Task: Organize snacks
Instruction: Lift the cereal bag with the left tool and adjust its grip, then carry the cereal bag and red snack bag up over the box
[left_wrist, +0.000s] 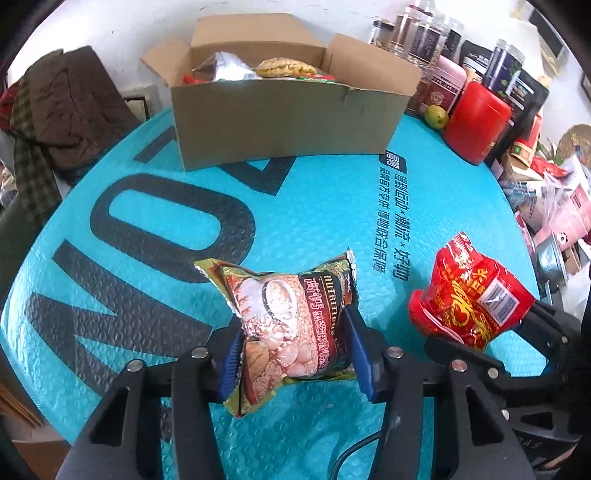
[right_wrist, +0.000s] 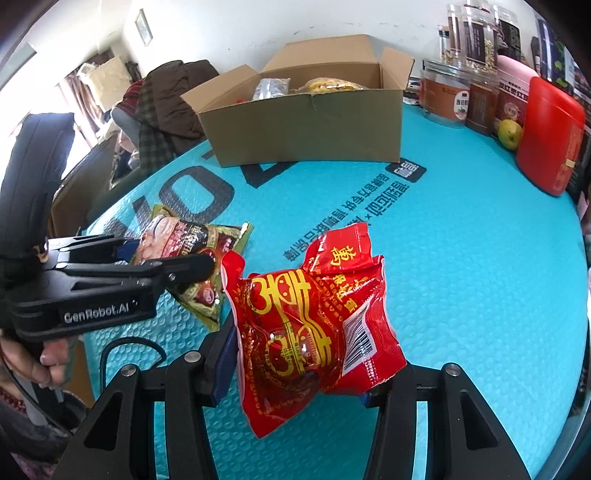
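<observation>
Cereal packet (left_wrist: 291, 325) clamped in left tool (left_wrist: 291, 354), red packet (right_wrist: 314, 325) in right tool (right_wrist: 299, 373)

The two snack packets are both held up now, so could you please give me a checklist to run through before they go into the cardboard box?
1. Left hand-held gripper shut on the gold cereal packet: ok.
2. Right hand-held gripper shut on the red packet: ok.
3. Cardboard box open, flaps folded outward: ok.
4. Room left in the box: cannot tell; packets already reach near its rim.
5. Path across the blue mat to the box free of objects: ok.
6. The two packets apart from each other: ok, though close in the right wrist view.
</observation>
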